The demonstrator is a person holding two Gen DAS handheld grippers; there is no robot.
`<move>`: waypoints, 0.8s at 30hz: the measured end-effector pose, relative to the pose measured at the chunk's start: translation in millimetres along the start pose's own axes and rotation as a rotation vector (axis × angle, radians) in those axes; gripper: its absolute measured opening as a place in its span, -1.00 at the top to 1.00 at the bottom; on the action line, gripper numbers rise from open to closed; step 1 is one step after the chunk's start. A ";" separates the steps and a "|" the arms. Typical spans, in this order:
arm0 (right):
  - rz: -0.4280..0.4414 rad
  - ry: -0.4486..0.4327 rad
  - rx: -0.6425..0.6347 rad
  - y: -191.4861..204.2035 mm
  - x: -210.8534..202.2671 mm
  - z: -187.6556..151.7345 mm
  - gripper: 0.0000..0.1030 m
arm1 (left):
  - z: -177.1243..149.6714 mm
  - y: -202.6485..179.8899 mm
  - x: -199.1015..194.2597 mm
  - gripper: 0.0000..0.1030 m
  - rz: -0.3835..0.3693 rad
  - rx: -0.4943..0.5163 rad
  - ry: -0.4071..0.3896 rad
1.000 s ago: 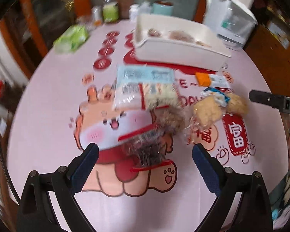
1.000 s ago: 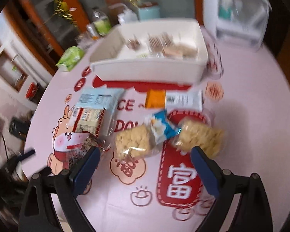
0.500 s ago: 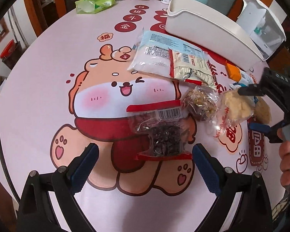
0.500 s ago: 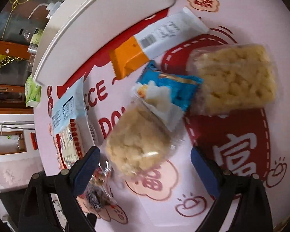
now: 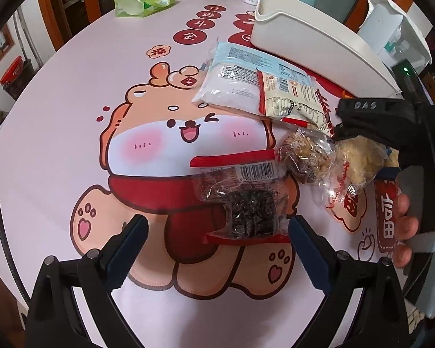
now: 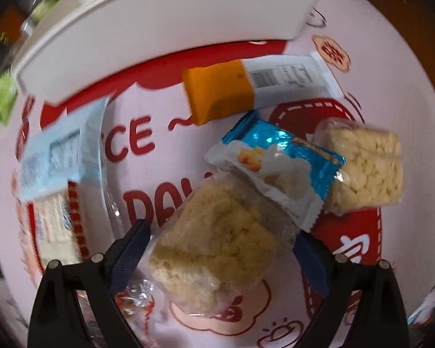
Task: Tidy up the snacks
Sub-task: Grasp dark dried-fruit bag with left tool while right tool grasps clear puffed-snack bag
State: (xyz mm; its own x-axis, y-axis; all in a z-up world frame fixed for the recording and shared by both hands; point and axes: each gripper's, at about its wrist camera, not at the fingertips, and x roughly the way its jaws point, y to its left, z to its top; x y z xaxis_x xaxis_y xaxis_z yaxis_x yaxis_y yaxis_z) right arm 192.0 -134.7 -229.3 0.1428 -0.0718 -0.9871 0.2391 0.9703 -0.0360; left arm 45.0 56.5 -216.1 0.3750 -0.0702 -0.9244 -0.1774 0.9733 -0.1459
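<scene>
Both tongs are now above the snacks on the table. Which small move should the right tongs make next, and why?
Probably close. The right tongs stand wide open, pointing down, with the clear-wrapped yellow crumbly snack between the pads; neither pad seems to press it yet. A blue foil packet overlaps its far end, so close gently, then lift toward the white bin.

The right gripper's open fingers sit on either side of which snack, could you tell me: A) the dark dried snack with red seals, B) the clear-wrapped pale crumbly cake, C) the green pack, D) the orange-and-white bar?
B: the right gripper straddles the pale crumbly cake, pads not yet pressing it.
</scene>
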 end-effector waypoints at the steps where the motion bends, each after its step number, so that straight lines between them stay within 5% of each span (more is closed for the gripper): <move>1: 0.000 -0.009 -0.011 2.2 -0.7 -0.8 -0.81 | 1.8 -1.1 2.4 -0.88 0.001 0.003 0.003; 12: 0.042 -0.035 -0.148 -6.7 -8.6 -16.2 -0.41 | 12.6 -17.6 26.4 -0.88 0.018 0.034 0.086; 19: 0.124 -0.062 -0.227 -27.3 -13.1 -35.5 -0.37 | 17.3 -29.2 36.1 -0.87 0.083 0.059 0.090; 22: 0.166 -0.066 -0.243 -49.1 -14.4 -45.6 -0.36 | 19.2 -33.2 35.1 -0.67 0.109 0.075 0.073; 24: 0.191 -0.065 -0.253 -57.3 -14.8 -50.9 -0.36 | 18.3 -37.7 31.8 -0.35 0.118 0.094 0.055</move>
State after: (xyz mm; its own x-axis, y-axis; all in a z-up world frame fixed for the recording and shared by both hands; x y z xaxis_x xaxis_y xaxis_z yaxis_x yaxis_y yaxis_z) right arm 127.3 -177.4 -220.5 0.2255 0.1106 -0.9679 -0.0433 0.9937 0.1034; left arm 80.3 21.6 -233.5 0.3054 0.0365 -0.9515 -0.1306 0.9914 -0.0039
